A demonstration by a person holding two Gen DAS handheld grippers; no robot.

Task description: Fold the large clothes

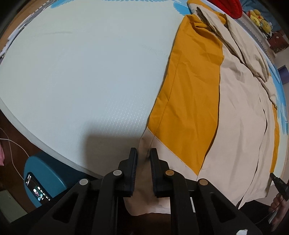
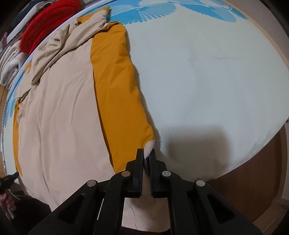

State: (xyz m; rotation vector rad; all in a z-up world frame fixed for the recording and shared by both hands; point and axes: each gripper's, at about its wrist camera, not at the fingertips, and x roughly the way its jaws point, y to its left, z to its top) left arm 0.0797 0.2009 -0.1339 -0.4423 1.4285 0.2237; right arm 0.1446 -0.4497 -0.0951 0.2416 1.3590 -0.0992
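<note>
Black left tongs [image 1: 143, 153] pointed down at the near edge of the bed [image 1: 81, 72], with a beige corner of the jacket [image 1: 225, 108] lying between the two fingers; a visible gap remained beside the cloth, so a firm pinch could not be confirmed. In the other view, the right tongs [image 2: 146, 153] were clenched on another beige corner of the same jacket [image 2: 63, 108], the fingers nearly meeting on the fabric. The jacket, beige with mustard-yellow panels, lay spread flat along one side of the bed, its near hem hanging over the edge. The pale sheet bore a blue feather print [image 2: 155, 9] at the far end. A red knitted item [image 2: 48, 21] sat beyond the jacket's far end. A phone [image 1: 37, 188] rested on a blue stool [image 1: 47, 173] beside the bed.
</note>
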